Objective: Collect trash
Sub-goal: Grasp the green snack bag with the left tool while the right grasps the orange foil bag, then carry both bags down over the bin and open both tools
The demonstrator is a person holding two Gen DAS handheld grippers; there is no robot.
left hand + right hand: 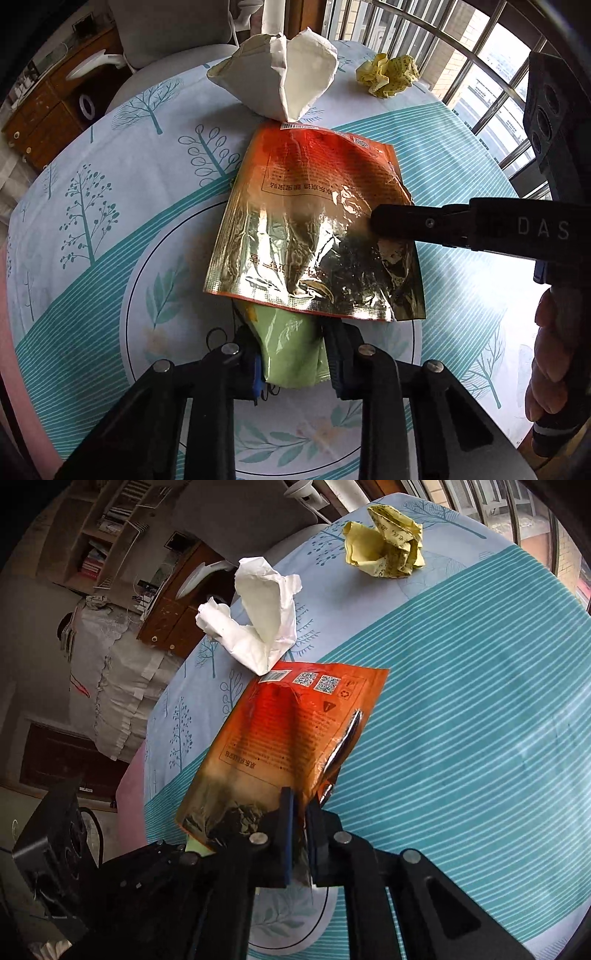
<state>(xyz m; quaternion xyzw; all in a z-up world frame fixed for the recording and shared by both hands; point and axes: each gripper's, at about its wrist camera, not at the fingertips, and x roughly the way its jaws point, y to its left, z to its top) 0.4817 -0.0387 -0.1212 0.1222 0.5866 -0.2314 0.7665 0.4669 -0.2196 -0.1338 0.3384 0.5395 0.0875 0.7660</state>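
We hold the left gripper [295, 354] clenched on a pale green bag [295, 350], which lies on the round table [110, 192] with its far end tucked under an orange and gold foil pouch [314, 229]; our right gripper [300, 834] is clamped on that pouch's edge, the foil pinched between the pads; in the left wrist view it reaches in from the right side; beyond the pouch sits crumpled white paper [284, 74], touching its far edge; a yellow paper wad [388, 74] lies well apart near the table's rim.
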